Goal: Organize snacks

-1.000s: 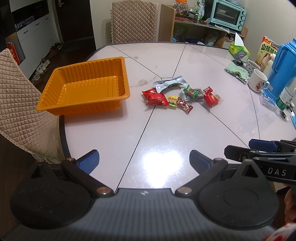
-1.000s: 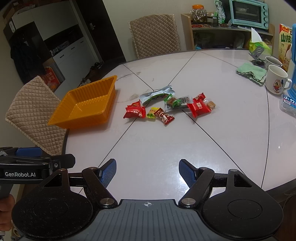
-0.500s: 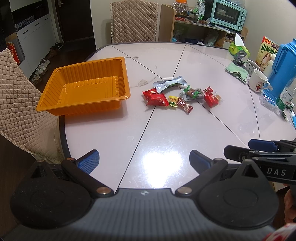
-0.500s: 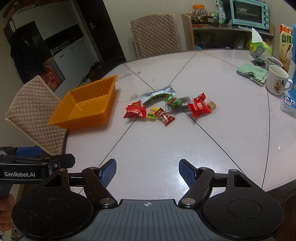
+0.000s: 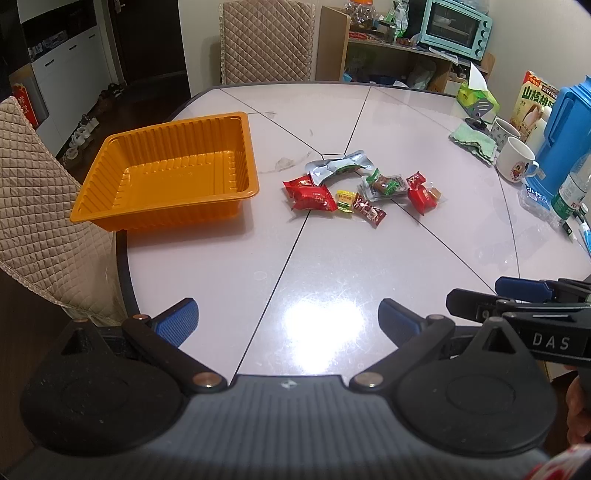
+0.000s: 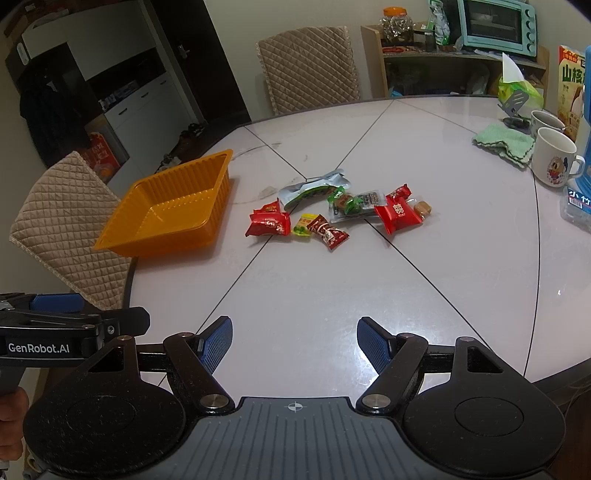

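An empty orange plastic tray (image 5: 110, 206) (image 6: 122, 236) sits at the table's left edge. To its right lies a loose cluster of wrapped snacks: a silver pouch (image 5: 338, 166) (image 6: 314, 190), a red packet (image 5: 310, 195) (image 6: 267, 223), a small yellow candy (image 5: 344, 201) (image 6: 303, 225), a dark red candy (image 5: 369, 211) (image 6: 328, 232), a clear green-printed pack (image 5: 384, 185) (image 6: 352, 205) and a red sweet (image 5: 421, 195) (image 6: 397, 216). My left gripper (image 5: 286, 321) and right gripper (image 6: 294, 343) hover open over the near table edge, well short of the snacks, with nothing between the fingers.
Two mugs (image 6: 554, 158), a green cloth (image 6: 502, 142), a blue jug (image 5: 565, 136), a carton and a bottle (image 5: 572, 192) crowd the table's right side. Quilted chairs (image 5: 40, 206) (image 6: 310, 70) stand left and behind. A shelf with a toaster oven (image 6: 495, 22) stands at the back.
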The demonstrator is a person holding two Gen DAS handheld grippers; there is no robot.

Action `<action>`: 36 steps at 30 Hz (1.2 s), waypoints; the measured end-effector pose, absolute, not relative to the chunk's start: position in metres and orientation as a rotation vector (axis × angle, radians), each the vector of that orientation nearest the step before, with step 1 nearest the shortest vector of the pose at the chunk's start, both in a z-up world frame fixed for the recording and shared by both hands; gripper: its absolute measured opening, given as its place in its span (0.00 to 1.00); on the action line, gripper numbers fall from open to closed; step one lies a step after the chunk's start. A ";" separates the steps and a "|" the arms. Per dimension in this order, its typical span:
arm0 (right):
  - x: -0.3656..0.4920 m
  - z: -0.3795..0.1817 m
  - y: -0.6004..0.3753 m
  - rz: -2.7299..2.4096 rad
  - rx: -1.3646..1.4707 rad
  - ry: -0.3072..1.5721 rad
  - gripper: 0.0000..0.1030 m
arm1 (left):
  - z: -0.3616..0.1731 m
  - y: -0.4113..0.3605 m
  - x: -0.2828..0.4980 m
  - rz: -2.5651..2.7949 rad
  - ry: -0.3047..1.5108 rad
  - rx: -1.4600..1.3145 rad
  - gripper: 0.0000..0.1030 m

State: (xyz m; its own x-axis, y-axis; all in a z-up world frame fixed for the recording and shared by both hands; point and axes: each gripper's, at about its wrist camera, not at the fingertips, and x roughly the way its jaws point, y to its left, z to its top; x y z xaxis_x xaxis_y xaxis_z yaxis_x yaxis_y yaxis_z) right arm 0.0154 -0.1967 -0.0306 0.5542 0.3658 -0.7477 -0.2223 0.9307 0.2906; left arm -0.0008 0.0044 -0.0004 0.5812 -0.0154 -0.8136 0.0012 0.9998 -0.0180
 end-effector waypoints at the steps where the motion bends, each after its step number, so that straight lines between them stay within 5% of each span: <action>1: 0.016 -0.031 -0.196 0.349 0.170 0.922 0.72 | -0.001 0.005 0.000 -0.010 0.953 -0.016 1.00; 28: 0.060 -0.063 -0.215 0.281 0.216 0.941 0.72 | -0.031 0.009 0.058 -0.110 0.946 -0.033 1.00; 36: 0.078 -0.078 -0.226 0.260 0.228 0.922 0.72 | -0.053 -0.007 0.086 -0.163 0.887 0.042 0.85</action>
State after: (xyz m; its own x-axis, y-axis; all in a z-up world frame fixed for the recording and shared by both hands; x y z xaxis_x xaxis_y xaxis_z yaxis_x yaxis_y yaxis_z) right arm 0.0784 -0.2264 -0.0782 0.5770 0.3165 -0.7529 -0.1231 0.9450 0.3030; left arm 0.0857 -0.0065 -0.0534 0.6204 -0.1242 -0.7744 0.1589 0.9868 -0.0309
